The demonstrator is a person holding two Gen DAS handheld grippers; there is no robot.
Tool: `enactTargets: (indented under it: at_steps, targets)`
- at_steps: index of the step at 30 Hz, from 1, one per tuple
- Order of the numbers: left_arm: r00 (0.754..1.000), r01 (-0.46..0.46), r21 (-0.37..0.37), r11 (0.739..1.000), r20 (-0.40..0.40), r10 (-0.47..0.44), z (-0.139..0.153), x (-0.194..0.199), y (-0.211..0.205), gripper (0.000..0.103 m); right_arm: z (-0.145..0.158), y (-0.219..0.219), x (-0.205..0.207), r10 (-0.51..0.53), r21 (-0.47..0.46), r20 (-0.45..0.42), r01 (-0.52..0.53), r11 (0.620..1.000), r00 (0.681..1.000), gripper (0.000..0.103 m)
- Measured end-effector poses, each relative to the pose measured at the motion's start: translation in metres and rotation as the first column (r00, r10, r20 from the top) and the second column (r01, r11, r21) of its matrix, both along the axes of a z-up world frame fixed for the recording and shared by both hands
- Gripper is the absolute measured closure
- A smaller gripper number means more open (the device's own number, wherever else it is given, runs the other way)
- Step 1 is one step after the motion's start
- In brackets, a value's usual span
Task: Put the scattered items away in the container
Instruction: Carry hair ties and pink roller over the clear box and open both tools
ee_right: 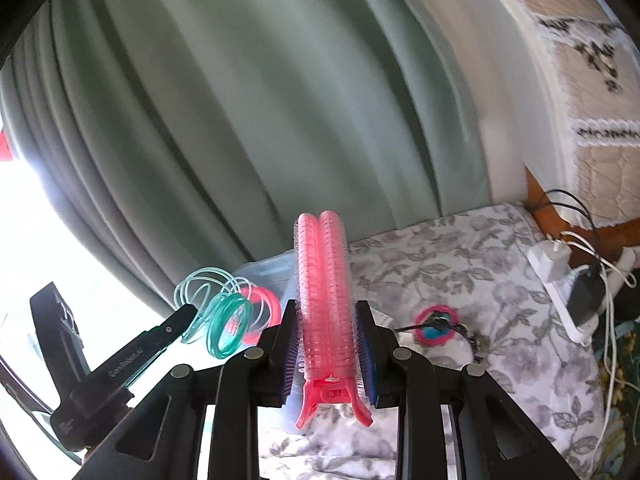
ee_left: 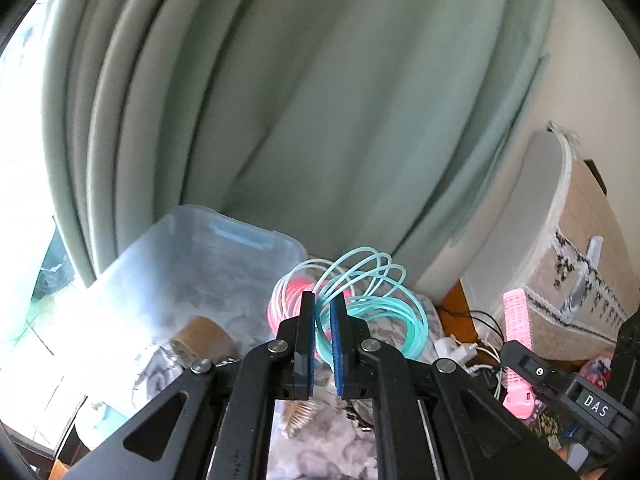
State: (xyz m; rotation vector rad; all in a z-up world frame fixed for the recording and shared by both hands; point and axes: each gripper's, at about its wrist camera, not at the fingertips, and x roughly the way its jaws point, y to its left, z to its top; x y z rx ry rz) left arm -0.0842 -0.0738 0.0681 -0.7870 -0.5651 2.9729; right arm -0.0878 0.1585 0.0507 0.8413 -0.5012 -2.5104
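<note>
Between the blue ribbed fingers (ee_left: 307, 344) of the left gripper (ee_left: 323, 344) in the left wrist view hangs a bundle of thin, glossy plastic loops (ee_left: 360, 296); the fingers are drawn close and pinch its strands. Teal and pale mint loops fan out loosely, with a tighter coil of pink ones behind them; they are too many and too tangled to count. Just beyond and to the left stands one translucent plastic container (ee_left: 224, 248), boxy with rounded corners and a moulded handle on its far wall. A brown cardboard roll (ee_left: 204, 332) shows at its near edge, though whether it lies inside or in front I cannot tell. A grey floral bedsheet (ee_left: 320, 452) lies beneath. To the right, a pink bristly roller clip (ee_left: 518, 344) is held by the other gripper.

Seen from the right wrist, the right gripper (ee_right: 326, 348) has its two fingers (ee_right: 290, 352) pressed on that roller clip (ee_right: 322, 300): two ridged, translucent pink cylinders side by side, with a solid pink two-pronged hinge at the near end. At left, the left gripper (ee_right: 176, 324) carries the plastic loops (ee_right: 224, 312). On the floral bedsheet (ee_right: 440, 264) rests one small pink ring with a blue centre (ee_right: 434, 326), and a white power strip (ee_right: 560, 280) with cables sits at the right.
</note>
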Motion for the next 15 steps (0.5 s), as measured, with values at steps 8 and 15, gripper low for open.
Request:
enactTargets:
  at_steps: [8,15]
  targets:
    - [0.997,-0.080,0.028,0.996,-0.019,0.080,-0.001,0.011,-0.040,0.096,0.005,-0.043,0.002,0.070,0.036,-0.008,-0.069,0.997,0.998,0.074]
    - [0.990,-0.143,0.067,0.987,-0.009,0.144,-0.009,0.018,-0.076,0.096,0.001,-0.083,-0.006,0.132,0.070,0.010,-0.132,0.989,0.991,0.074]
